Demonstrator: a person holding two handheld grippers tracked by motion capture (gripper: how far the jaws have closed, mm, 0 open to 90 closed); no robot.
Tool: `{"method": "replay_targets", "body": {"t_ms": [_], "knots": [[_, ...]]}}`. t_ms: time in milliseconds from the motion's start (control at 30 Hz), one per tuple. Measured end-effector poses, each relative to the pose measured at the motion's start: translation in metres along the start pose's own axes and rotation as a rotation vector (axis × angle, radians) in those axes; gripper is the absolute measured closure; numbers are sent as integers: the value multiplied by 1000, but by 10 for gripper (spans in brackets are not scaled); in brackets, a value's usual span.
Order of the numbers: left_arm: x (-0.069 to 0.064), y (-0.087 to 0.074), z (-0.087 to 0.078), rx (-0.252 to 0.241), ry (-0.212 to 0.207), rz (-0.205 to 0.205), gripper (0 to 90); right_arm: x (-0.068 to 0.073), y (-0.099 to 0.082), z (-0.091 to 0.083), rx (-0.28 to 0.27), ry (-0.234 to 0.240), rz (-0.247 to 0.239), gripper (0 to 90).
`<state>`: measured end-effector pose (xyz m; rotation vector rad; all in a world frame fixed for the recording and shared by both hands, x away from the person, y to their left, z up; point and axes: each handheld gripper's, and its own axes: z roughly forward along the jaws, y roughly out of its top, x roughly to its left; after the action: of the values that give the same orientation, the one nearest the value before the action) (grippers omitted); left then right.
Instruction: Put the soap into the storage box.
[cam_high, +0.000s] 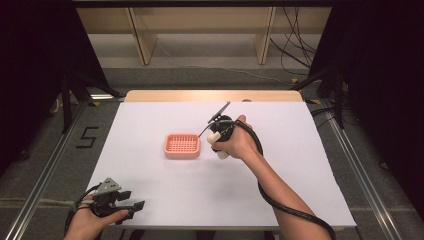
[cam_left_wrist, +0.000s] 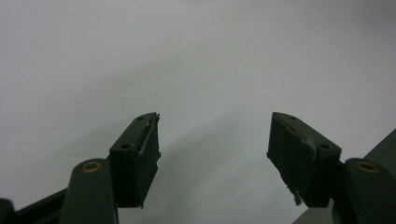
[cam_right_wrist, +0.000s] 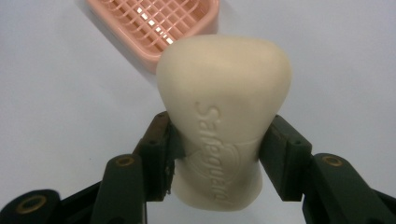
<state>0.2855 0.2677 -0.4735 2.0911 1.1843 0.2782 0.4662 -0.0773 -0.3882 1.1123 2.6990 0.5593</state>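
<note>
A cream bar of soap (cam_right_wrist: 224, 98) with raised lettering is clamped between the two black jaws of my right gripper (cam_right_wrist: 215, 156), which is shut on it. In the high view that right gripper (cam_high: 214, 137) hovers just right of a pink slatted soap dish (cam_high: 182, 145) lying near the middle of the white table sheet (cam_high: 150, 190), with the soap (cam_high: 213, 136) a pale spot at its tip. The same soap dish (cam_right_wrist: 154, 23) sits beyond the soap in the right gripper view. My left gripper (cam_high: 132, 207) rests at the near left edge, and its jaws (cam_left_wrist: 215, 149) stand open with nothing between them.
Wooden table legs (cam_high: 142, 42) and loose black cables (cam_high: 295, 50) stand on the floor beyond the table's far edge. A metal rail (cam_high: 45, 170) runs along the left side of the table, another rail (cam_high: 357, 170) along the right.
</note>
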Motion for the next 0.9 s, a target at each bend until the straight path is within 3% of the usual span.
{"method": "replay_targets", "body": {"t_ms": [467,533,633,667,733,767,833,900], "knots": [[0,0,1,0,-2,-5,334,2,6,2,-10,-2,1,502],[0,0,1,0,-2,-4,334,1,8,1,-9,-5,-16,502],[0,0,1,0,-3,-4,334,3,9,2,-2,-2,1,502],[0,0,1,0,-3,-5,334,2,10,2,-11,-7,-21,502],[0,0,1,-1,-3,-6,334,3,10,2,-14,-6,-12,502],[-1,0,2,-11,3,-20,334,2,11,3,-16,-7,-29,501],[0,0,1,3,-3,-2,334,3,12,2,-13,-7,-12,502],[0,0,1,0,-2,-7,334,2,13,3,-14,-8,-26,502]]}}
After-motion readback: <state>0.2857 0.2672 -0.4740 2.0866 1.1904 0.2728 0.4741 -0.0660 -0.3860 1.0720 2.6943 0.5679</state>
